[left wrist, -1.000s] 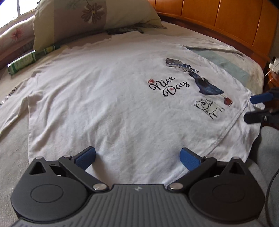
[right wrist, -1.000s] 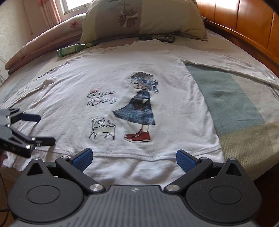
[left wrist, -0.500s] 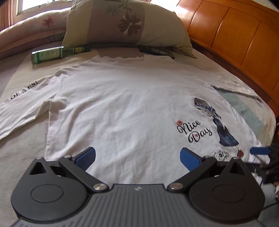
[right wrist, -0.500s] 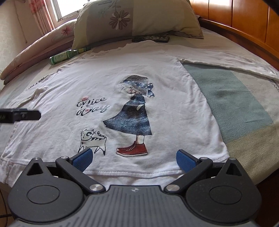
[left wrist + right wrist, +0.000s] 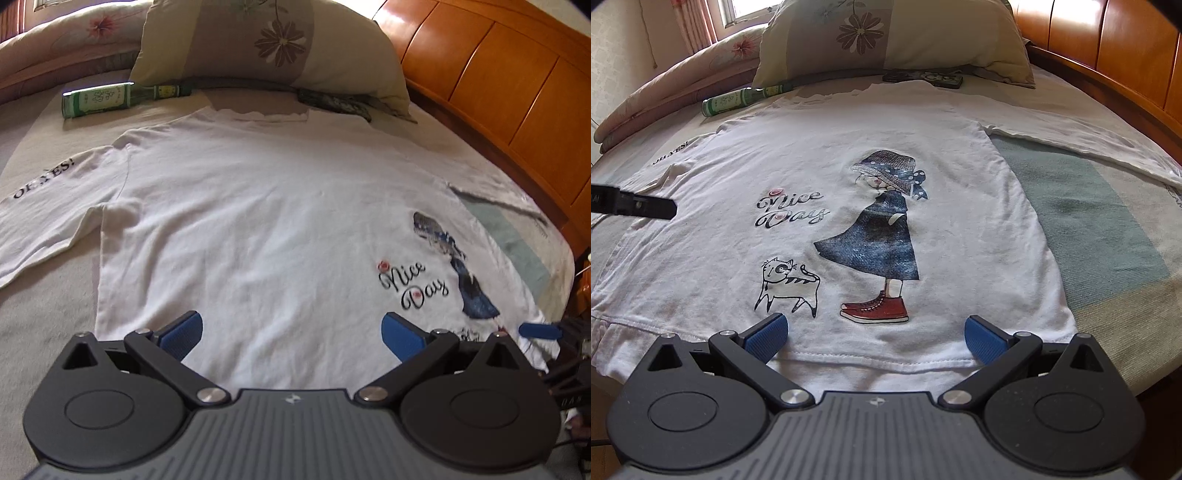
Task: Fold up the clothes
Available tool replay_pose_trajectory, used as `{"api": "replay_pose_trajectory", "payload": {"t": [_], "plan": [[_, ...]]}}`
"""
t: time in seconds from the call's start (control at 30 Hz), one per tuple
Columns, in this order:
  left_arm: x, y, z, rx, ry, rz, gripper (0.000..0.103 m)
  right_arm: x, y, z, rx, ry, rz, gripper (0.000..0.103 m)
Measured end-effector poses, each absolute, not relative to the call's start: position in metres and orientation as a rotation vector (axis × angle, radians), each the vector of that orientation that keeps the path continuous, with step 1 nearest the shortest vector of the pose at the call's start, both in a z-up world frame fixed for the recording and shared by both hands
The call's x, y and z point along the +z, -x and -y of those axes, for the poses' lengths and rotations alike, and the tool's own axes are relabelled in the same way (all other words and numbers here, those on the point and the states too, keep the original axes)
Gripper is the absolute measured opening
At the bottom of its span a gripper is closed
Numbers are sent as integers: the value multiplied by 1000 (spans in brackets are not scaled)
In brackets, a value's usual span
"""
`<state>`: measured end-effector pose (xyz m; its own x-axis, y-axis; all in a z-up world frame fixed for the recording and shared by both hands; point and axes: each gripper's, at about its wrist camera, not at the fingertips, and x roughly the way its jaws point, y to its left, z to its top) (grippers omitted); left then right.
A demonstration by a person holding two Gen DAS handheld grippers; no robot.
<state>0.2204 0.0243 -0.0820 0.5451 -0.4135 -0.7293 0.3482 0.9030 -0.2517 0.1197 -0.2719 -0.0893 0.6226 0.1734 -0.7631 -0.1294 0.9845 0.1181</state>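
Bed [image 5: 1108, 236] bears a spread white shirt [image 5: 849, 155]; both grippers' jaws gape wide at its hem, holding nothing.

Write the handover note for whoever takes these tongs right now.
Left tongs: open, empty, at the hem of the white shirt.
Right tongs: open, empty, at the hem near the printed red shoes.
Shirt lies flat, print up, on the bed, sleeves spread, collar toward the pillow. A green bottle lies near the left shoulder.
Done: shirt spread out. Left: every fold.
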Motion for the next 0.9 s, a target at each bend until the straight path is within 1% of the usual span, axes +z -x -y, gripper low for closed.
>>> {"api": "replay_pose_trajectory", "payload": {"t": [0.07,0.2,0.3,0.37,0.47,0.6,0.73,0.9], "plan": [[-90,-233,-29,-423,92,-913,102,-88,-120,271,176,-51,-893,103],[-90,-239,-47,-302,18,-918,102,-86,-120,272,189,-78,-899,103],[-78,-251,-59,-250,-10,-892,102,-84,-123,269,212,-98,-901,103],[-68,-267,-65,-309,64,-865,102,-83,-125,266,227,-112,-902,103],[-68,-294,-60,-394,171,-844,102,-81,-128,263,249,-132,-904,103],[-92,-327,-59,-376,266,-924,102,-79,-132,258,279,-158,-906,103],[-98,-333,-73,-232,220,-908,102,-78,-131,264,266,-179,-908,103],[-79,-305,-66,-285,169,-887,102,-74,-128,277,247,-224,-889,103]]}}
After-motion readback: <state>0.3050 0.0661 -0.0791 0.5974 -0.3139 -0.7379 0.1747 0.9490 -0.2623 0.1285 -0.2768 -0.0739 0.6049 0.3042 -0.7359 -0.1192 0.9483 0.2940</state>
